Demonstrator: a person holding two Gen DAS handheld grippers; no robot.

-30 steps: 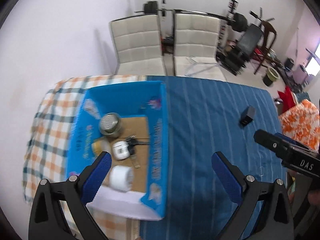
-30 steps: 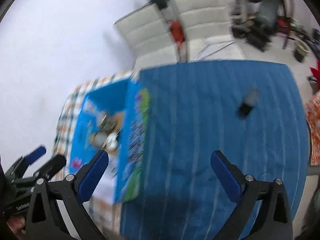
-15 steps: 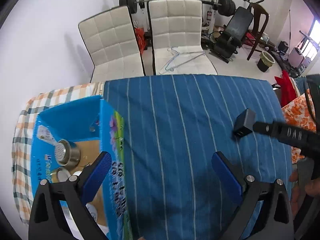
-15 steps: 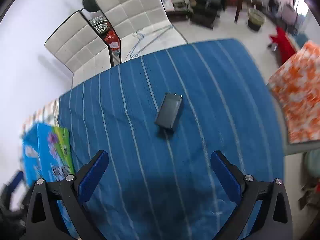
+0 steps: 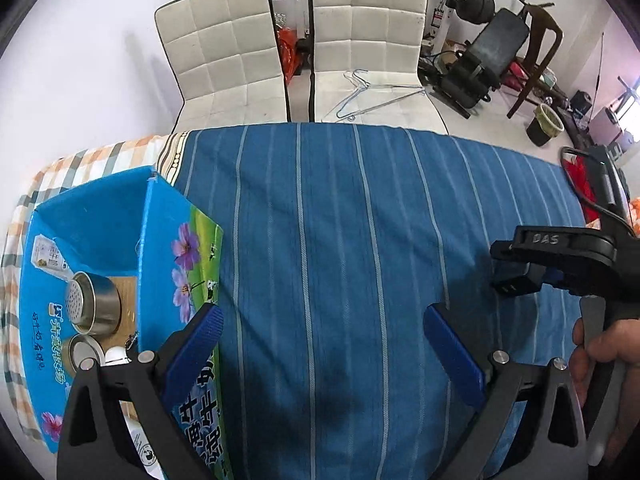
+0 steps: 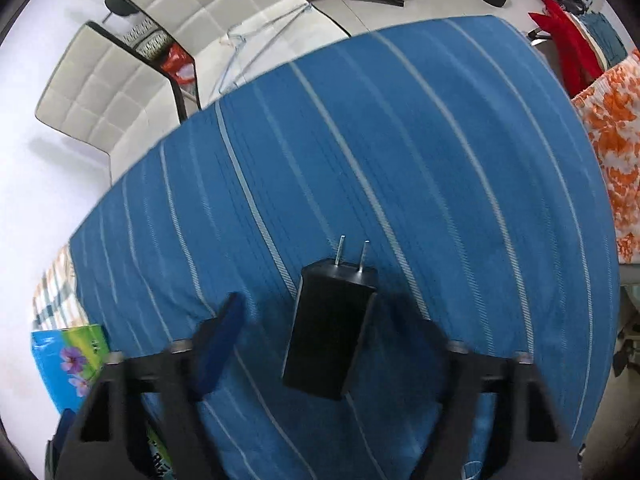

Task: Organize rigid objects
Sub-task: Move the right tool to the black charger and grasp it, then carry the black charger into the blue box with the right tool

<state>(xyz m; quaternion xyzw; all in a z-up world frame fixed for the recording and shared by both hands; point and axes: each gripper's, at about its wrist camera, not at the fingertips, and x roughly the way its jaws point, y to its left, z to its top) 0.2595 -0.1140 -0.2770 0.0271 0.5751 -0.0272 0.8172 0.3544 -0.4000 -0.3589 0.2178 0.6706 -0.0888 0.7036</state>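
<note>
Black charger point(image 6: 330, 332) on blue white-striped cloth point(image 6: 400, 152); blue flower-printed box point(image 5: 176, 252).

The charger point(image 6: 332, 328) lies on the surface point(image 5: 340, 220), between the fingers of the right tongs point(image 6: 320, 344), prongs toward 12 o'clock. From the left tongs point(image 5: 320, 344) it sits at 3 o'clock, with the box point(image 5: 160, 264) at 9 o'clock on the surface's left end. A metal cup point(image 5: 94, 304) stands in the box. Two chairs point(image 5: 304, 48) stand behind the surface at 12 o'clock.

"DAS" on right tongs point(image 5: 524, 280)
</note>
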